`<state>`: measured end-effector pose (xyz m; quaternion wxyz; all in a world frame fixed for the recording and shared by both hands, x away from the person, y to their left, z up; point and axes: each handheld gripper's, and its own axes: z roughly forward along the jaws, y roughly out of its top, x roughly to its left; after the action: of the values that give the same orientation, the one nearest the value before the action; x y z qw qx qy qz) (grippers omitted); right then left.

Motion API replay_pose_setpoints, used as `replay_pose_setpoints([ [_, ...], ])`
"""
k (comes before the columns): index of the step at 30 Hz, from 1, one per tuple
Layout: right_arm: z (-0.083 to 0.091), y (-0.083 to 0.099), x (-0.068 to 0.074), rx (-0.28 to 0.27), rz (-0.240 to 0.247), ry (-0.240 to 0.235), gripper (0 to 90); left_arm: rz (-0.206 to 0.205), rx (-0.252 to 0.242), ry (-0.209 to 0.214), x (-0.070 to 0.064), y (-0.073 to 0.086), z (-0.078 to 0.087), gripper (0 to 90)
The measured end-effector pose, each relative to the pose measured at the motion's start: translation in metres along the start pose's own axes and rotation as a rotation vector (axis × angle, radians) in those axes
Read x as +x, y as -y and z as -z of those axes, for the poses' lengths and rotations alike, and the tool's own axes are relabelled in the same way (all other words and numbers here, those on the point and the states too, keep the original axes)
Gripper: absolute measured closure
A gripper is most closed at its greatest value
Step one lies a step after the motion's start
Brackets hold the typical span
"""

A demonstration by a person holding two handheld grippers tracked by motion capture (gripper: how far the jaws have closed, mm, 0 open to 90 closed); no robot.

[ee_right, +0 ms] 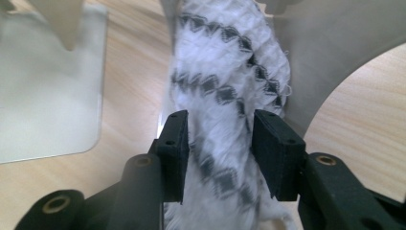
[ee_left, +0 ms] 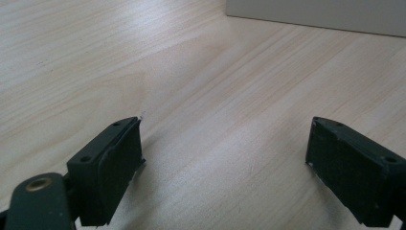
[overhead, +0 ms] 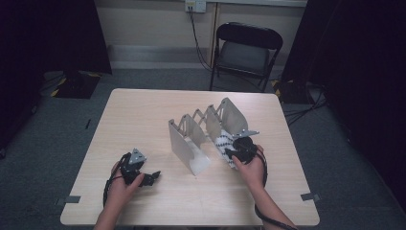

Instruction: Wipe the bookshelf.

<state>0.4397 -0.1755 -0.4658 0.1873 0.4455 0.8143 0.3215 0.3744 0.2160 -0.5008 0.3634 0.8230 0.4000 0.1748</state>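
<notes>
A white knitted cloth with rows of dark diamond marks (ee_right: 225,86) lies rolled or bunched in the right-hand slot of a grey metal rack of upright, accordion-linked divider plates (overhead: 184,139), which stands in the middle of the pale wood-grain bench (overhead: 143,115). The right tool (ee_right: 219,153) has its two black jaws drawn in narrow on either side of the cloth's near end, pads pressing into the fabric, so it holds the cloth. In the right gripper view the cloth's long axis runs straight away from this tool, up along the slot between the plates and roughly in line with the jaws; the curved edge of one plate stands just to its side. Any pull that would free the cloth therefore looks to be back along that axis, toward the person, not sideways against the plates. The left tool (overhead: 141,175) rests low over bare bench near the person's edge, well apart from the rack, its jaws spread wide with nothing between them; the left gripper view shows only a pale plate edge (ee_left: 316,14) at the top. The right hand (overhead: 251,165) is clearly the nearer one, with the cloth directly ahead of it.
</notes>
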Motion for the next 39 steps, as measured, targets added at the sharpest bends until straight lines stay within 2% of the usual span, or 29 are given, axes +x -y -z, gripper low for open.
replay_pose_setpoints([
  [2, 0.000, 0.005, 0.003, 0.016, 0.016, 0.017, 59.2, 0.000, 0.000, 0.000, 0.000, 0.000, 0.000, 12.0],
  [4, -0.004, 0.011, 0.004, 0.042, 0.031, 0.026, 67.6, -0.001, 0.000, 0.000, 0.000, 0.000, 0.000, 12.0],
  [6, -0.005, 0.013, 0.003, 0.034, -0.002, 0.009, 75.2, 0.000, 0.000, 0.000, 0.000, 0.000, 0.000, 12.0],
  [8, -0.004, 0.012, 0.003, 0.043, -0.007, 0.009, 77.0, 0.000, 0.000, 0.000, 0.000, 0.000, 0.000, 12.0],
  [10, 0.002, 0.004, 0.004, 0.027, -0.004, 0.025, 79.2, -0.001, 0.001, 0.000, 0.000, 0.000, 0.000, 12.0],
  [13, 0.016, -0.010, 0.003, -0.025, -0.014, 0.040, 79.4, -0.001, 0.000, 0.000, 0.000, 0.000, 0.000, 12.0],
  [19, 0.052, -0.050, -0.002, -0.136, -0.032, 0.080, 79.3, -0.001, 0.000, 0.000, 0.000, 0.000, 0.000, 12.0],
  [20, 0.052, -0.050, -0.002, -0.136, -0.032, 0.080, 79.3, -0.001, 0.000, 0.000, 0.000, 0.000, 0.000, 12.0],
  [21, 0.063, -0.065, -0.005, -0.178, -0.048, 0.096, 79.3, -0.001, 0.000, 0.000, 0.000, 0.000, 0.000, 12.0],
  [22, 0.063, -0.065, -0.005, -0.178, -0.048, 0.096, 79.3, -0.001, 0.000, 0.000, 0.000, 0.000, 0.000, 12.0],
  [23, 0.067, -0.074, -0.008, -0.193, -0.053, 0.108, 79.3, 0.000, 0.000, 0.000, 0.000, 0.000, 0.000, 12.0],
  [25, 0.065, -0.076, -0.009, -0.184, -0.048, 0.117, 79.3, 0.000, 0.000, 0.001, 0.000, 0.000, 0.000, 12.0],
  [28, 0.054, -0.068, -0.009, -0.153, -0.046, 0.121, 79.3, 0.000, 0.000, 0.001, 0.000, 0.000, 0.000, 12.0],
  [33, 0.030, -0.040, -0.008, -0.089, -0.056, 0.105, 79.2, 0.000, 0.000, 0.003, 0.000, 0.000, 0.000, 12.0],
  [34, 0.030, -0.040, -0.008, -0.089, -0.056, 0.105, 79.2, 0.000, 0.000, 0.002, 0.000, 0.000, 0.000, 12.0],
  [35, 0.021, -0.027, -0.010, -0.059, -0.064, 0.102, 79.2, 0.000, 0.000, 0.003, 0.000, 0.000, 0.000, 12.0],
  [36, 0.021, -0.027, -0.010, -0.059, -0.064, 0.102, 79.2, 0.000, 0.000, 0.002, 0.000, 0.000, 0.000, 12.0],
  [39, 0.006, -0.004, -0.010, -0.011, -0.071, 0.087, 79.1, 0.000, 0.000, 0.003, 0.000, 0.000, 0.000, 12.0],
])
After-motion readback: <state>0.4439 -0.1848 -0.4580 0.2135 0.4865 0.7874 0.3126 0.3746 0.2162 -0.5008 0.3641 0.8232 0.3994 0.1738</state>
